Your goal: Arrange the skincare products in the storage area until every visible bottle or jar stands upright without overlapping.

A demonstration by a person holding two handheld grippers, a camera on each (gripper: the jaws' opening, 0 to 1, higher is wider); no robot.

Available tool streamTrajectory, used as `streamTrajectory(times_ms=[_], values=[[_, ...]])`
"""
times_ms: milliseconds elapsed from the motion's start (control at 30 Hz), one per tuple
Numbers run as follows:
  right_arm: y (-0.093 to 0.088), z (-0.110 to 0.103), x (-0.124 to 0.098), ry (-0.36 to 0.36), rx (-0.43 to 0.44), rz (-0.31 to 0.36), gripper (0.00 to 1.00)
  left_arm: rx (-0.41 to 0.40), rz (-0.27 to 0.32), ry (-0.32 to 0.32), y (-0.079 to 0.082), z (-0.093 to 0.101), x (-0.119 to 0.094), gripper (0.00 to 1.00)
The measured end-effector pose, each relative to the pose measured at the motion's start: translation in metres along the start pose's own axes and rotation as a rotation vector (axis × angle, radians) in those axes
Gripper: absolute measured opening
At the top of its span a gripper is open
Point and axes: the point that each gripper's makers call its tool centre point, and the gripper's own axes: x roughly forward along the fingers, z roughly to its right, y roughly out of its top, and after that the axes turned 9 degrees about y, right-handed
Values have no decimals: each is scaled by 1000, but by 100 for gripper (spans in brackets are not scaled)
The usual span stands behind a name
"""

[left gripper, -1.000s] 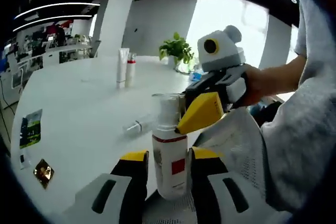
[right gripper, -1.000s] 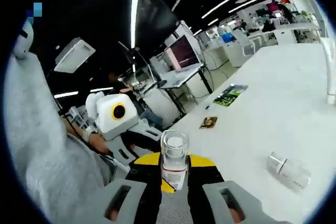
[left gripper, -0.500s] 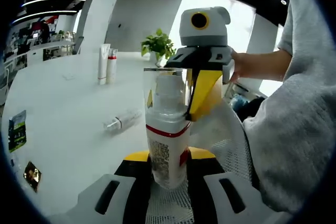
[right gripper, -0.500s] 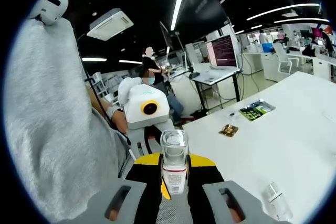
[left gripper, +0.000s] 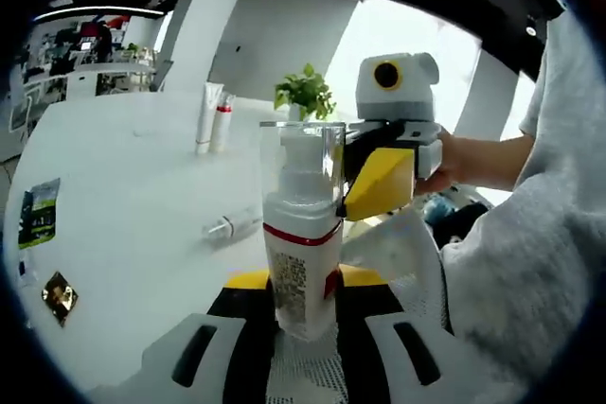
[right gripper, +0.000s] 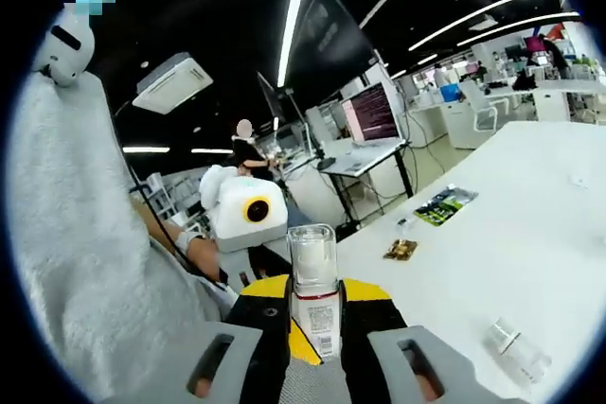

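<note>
A white pump bottle (left gripper: 301, 267) with a red band and a clear cap stands upright between the jaws of my left gripper (left gripper: 303, 314), which is shut on its lower body. My right gripper (left gripper: 374, 184) comes in from the right, one yellow jaw pressed against the clear cap. In the right gripper view the same bottle (right gripper: 315, 305) sits between the yellow jaws of my right gripper (right gripper: 318, 328), which is shut on it, with the left gripper's white box behind. A small clear bottle (left gripper: 230, 226) lies on its side on the white table (left gripper: 123, 186), also seen as the small bottle (right gripper: 516, 352).
Two tubes (left gripper: 212, 120) stand upright at the table's far side, near a potted plant (left gripper: 308, 96). A printed card (left gripper: 38, 213) and a small brown square (left gripper: 57, 295) lie near the left edge. White mesh (left gripper: 402, 253) lies under the grippers. A person's grey sleeve (left gripper: 530, 262) is close on the right.
Both grippers have kept hold of the pump bottle. Both views have tilted with the hands; over the last second the bottle came closer and more upright in the left gripper view.
</note>
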Motion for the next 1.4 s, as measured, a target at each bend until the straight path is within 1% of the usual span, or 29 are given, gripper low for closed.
streamTrajectory(times_ms=[33,133,200,233,267,300,333,367,400,500,533,567,700,800,833,867,900,933,967,1000,1100,1133,1167,1200,1267,1333,1400], values=[[-1,2,1,-18,15,4,13,-22,4,24,2,-3,1,22],[-6,7,1,-68,31,8,12,-57,23,49,8,-8,4,22],[-8,8,0,-84,28,8,8,-52,15,75,8,-13,5,22],[-9,10,-1,-111,52,22,6,-51,1,109,7,-18,6,22],[-7,15,-2,-149,73,51,5,-50,-14,136,6,-22,6,22],[-4,14,-1,-153,79,73,6,-34,-23,155,6,-24,7,22],[-5,13,0,-149,81,69,9,-10,-41,182,5,-28,8,22],[-5,14,0,-163,86,72,12,5,-49,198,5,-29,9,22],[-4,17,1,-192,84,72,13,27,-65,215,4,-31,10,22],[-2,22,5,-243,106,83,16,53,-76,245,7,-33,12,22],[-2,25,6,-264,114,85,16,72,-86,260,8,-34,13,22],[-4,29,6,-301,130,77,17,76,-87,263,9,-34,14,22],[-4,33,13,-346,136,58,21,104,-105,298,10,-38,16,22],[0,37,16,-384,160,80,21,145,-124,322,8,-40,17,22],[-1,40,15,-418,187,89,21,163,-131,338,8,-41,17,22],[-2,41,16,-429,191,85,21,170,-131,345,8,-41,18,22],[-7,46,15,-467,203,70,18,178,-128,352,9,-40,18,22],[-6,47,17,-466,194,82,18,178,-134,366,9,-42,18,22],[-6,47,17,-472,217,92,18,193,-147,381,7,-44,17,22],[-8,46,16,-472,221,86,17,200,-145,380,7,-44,17,22],[-8,46,13,-482,190,68,15,204,-128,383,5,-44,17,22],[-7,47,10,-483,198,75,14,250,-103,392,9,-46,17,22],[-7,49,7,-478,219,88,13,321,-78,387,12,-46,17,22],[-8,48,7,-466,224,90,13,339,-72,382,11,-46,17,22],[-9,47,6,-466,222,91,13,341,-58,359,9,-41,17,22],[-11,43,5,-460,189,71,13,363,-49,338,6,-39,18,22],[-13,41,1,-466,163,55,13,374,-66,308,-1,-36,20,22]])
